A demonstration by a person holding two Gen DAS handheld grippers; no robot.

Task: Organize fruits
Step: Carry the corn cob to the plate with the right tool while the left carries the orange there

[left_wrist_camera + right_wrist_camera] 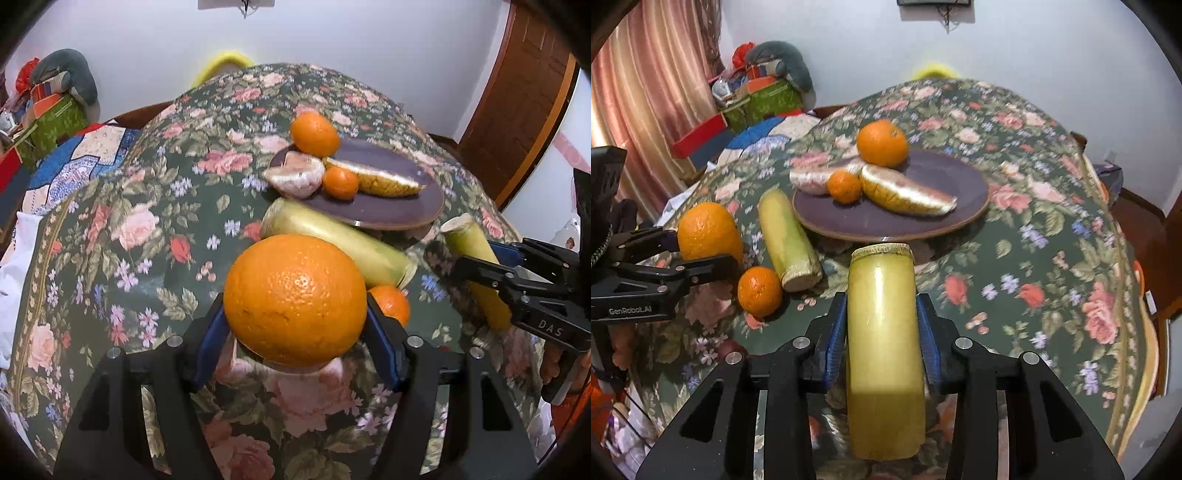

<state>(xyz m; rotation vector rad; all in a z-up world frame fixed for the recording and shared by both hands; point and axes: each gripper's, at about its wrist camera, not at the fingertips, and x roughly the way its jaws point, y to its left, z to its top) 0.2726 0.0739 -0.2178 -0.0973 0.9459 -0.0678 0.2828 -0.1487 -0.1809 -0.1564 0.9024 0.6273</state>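
The large round orange (295, 299) sits clamped between the blue-padded fingers of the left gripper (295, 325), held above the floral tablecloth (147, 221); the pads meet it low on its sides, so a smooth, round skin could, I judge, roll or squirt out if the squeeze slackens or the wrist tips. The pale yellow-green sugarcane stalk section (882, 343) is gripped about its middle by the right gripper (882, 328), its long axis running forward; being long and waxy, it may pivot or slide between the pads. The dark purple round plate (964, 192) lies near ahead, already carrying an orange, a small mandarin and two pomelo wedges; free room is toward its right side, and a careless set-down could knock the mandarin off the rim. A second cane section (788, 243) and a loose small mandarin (759, 291) lie on the cloth just before the plate; either arm could nudge them.
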